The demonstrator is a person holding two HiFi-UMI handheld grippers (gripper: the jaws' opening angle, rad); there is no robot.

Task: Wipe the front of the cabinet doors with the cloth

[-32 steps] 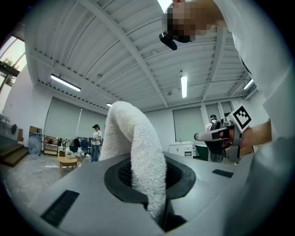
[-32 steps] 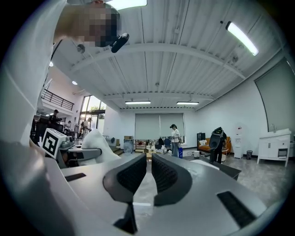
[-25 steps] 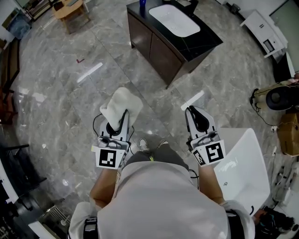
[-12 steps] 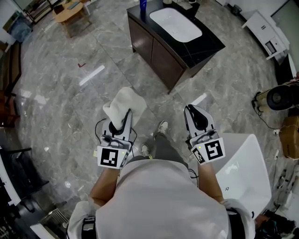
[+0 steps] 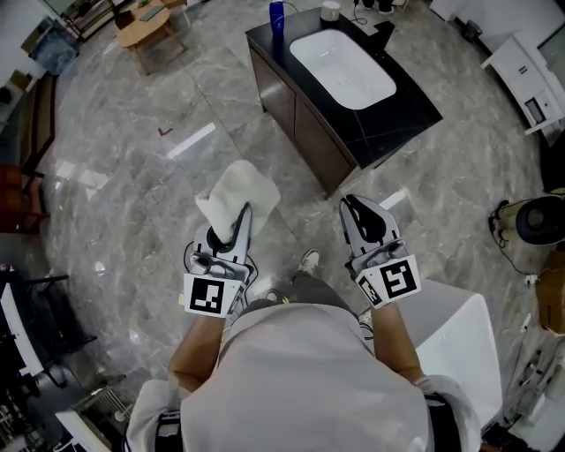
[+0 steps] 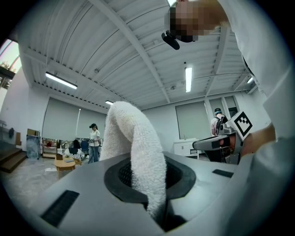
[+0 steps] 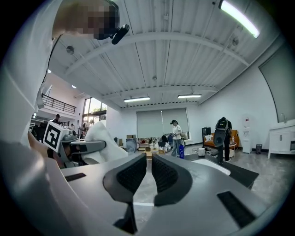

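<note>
A person stands on a grey marble floor, seen from above, with a gripper in each hand held out at waist height. On the left, the left gripper is clamped on a white terry cloth; its own camera shows the cloth pinched between the two dark pads and flopping up and over the jaws in a thick fold. Ahead of the person, well apart from both grippers, stands a dark brown vanity cabinet set at an angle, its two door fronts facing the person. Its black top holds a white sink, with a blue bottle and a white cup at the far edge. The cloth is nowhere near the doors. To the right, the right gripper holds nothing, its padded jaws drawn together with only a thin slit between them. Lower right, beside the person, is a smooth white object, possibly a chair seat or basin.
</note>
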